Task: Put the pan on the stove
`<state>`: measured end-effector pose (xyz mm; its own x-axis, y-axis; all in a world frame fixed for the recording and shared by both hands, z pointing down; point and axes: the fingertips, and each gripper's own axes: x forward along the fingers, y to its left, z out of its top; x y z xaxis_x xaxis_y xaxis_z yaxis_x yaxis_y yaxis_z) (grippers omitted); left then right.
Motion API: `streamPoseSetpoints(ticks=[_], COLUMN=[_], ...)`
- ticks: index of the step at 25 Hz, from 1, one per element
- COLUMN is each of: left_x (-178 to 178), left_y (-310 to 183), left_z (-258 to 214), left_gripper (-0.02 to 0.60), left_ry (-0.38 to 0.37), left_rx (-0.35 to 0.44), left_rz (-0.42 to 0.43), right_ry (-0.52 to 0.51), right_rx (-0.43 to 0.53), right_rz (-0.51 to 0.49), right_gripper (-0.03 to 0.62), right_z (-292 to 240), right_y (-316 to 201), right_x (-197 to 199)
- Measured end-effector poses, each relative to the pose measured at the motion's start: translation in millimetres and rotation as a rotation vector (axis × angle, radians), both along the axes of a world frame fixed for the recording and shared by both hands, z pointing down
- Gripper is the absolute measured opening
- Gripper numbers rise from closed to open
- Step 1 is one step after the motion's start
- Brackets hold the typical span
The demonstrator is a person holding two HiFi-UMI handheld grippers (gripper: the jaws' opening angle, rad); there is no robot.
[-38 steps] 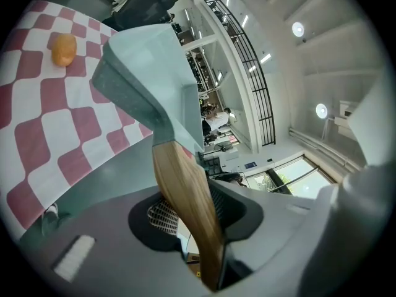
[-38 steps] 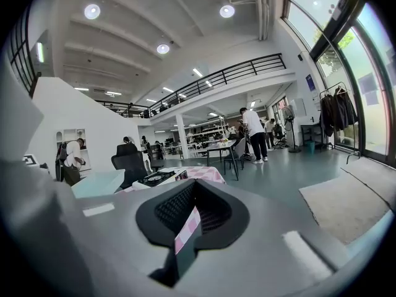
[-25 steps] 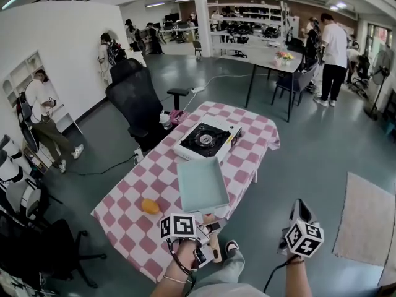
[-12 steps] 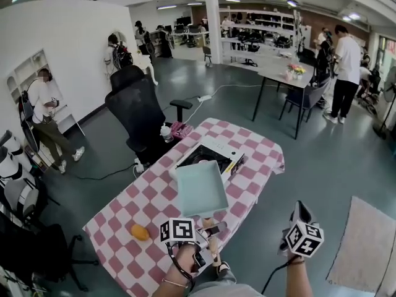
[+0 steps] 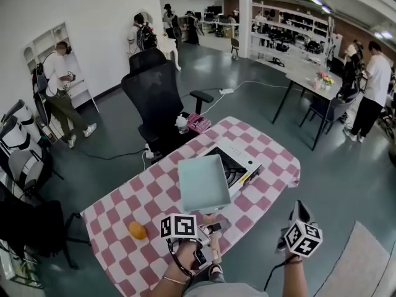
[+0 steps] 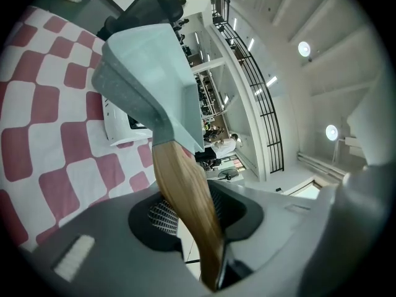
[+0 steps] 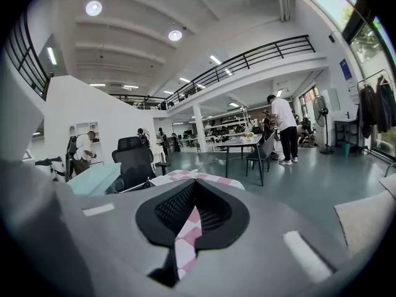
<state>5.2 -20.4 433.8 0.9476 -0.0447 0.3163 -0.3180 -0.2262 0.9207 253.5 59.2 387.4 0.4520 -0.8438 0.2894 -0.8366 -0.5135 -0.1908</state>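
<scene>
Pan (image 5: 203, 183) held out forward by left gripper (image 5: 211, 229).

grey floor (image 5: 322, 159), white wall (image 5: 93, 17), black office chair (image 5: 158, 94), ceiling lights (image 7: 94, 8)

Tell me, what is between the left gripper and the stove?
The pale green pan. The left gripper has its jaws shut on the pan's wooden handle, and in the head view the pan hides the near part of the stove.

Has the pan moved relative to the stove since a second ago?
Yes. The pan has gone toward the stove: earlier a gap lay between them, now it overlaps the stove's near side.
</scene>
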Motion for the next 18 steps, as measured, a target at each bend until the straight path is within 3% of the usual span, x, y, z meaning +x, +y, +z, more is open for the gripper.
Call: streamPoseSetpoints(ticks=[7,18], left_x=[-6,-8], left_y=[-20,-54], left_z=[-2,2], left_gripper=[0.12,0.12], left_ry=[-0.013,-0.027], left_rx=[-0.006,-0.007], left_rz=[-0.083,-0.304], right_ry=[-0.031,-0.042], right_rx=[-0.006,0.0], right_rz=[-0.085,-0.292], right_gripper=[0.009,0.009], right_z=[6,8], right_y=[-50,-144], right_x=[1,8])
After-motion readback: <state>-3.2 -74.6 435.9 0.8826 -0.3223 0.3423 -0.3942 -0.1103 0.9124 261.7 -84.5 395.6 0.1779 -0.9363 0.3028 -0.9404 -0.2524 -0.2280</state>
